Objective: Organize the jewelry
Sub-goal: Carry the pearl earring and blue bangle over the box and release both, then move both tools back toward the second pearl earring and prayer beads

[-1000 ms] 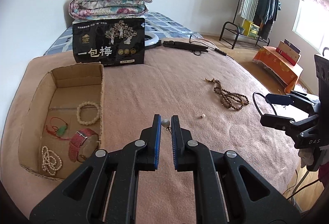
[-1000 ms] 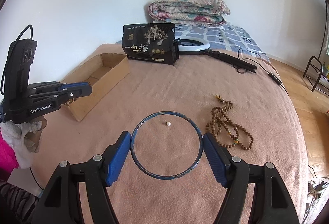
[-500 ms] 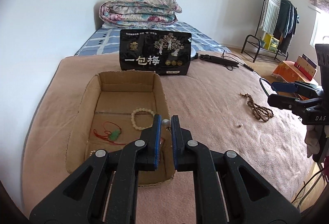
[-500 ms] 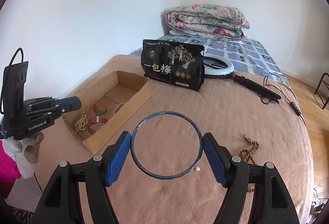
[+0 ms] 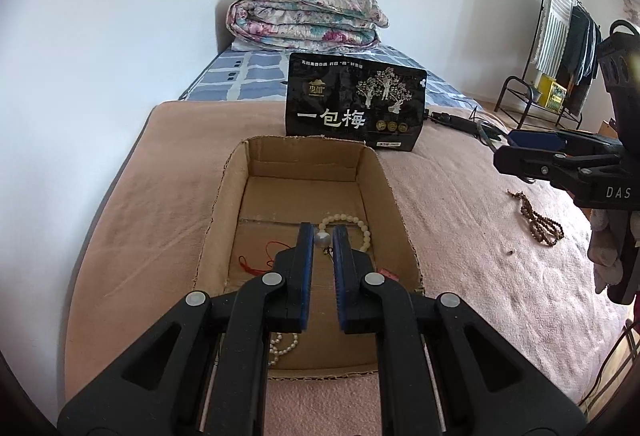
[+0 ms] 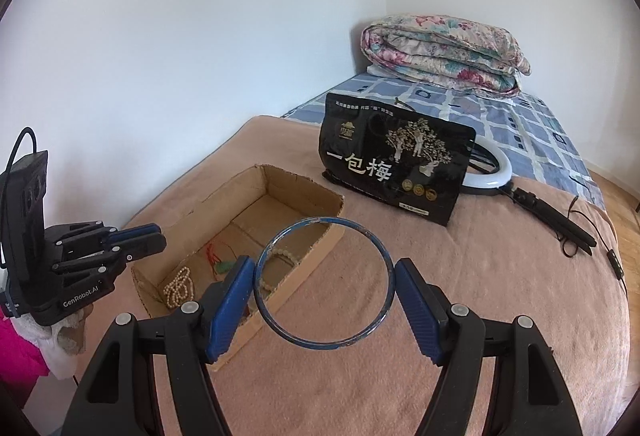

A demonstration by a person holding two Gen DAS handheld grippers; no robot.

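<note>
The left tool (image 5: 322,239) pinches a small, slippery pearl earring (image 5: 321,239) above the cardboard box (image 5: 228,171). The right tool (image 6: 325,283) clamps a stiff, light bangle (image 6: 382,248) across its rim, beside the box.

The left gripper (image 5: 322,240) is pointed forward and downward, and its blue-padded jaws are drawn nearly together, closed on a small pearl bead (image 5: 321,239) pinched between the pad tips. Seen from the right wrist, it is held out at the left edge, with a white-gloved hand (image 6: 66,336) glimpsed beneath its body. The right gripper (image 6: 325,286) is likewise angled downward, its jaws spread wide and pressed against opposite sides of a blue bangle (image 6: 325,282), which is held upright between the pads. From the left wrist, it is seen at the far right.
</note>
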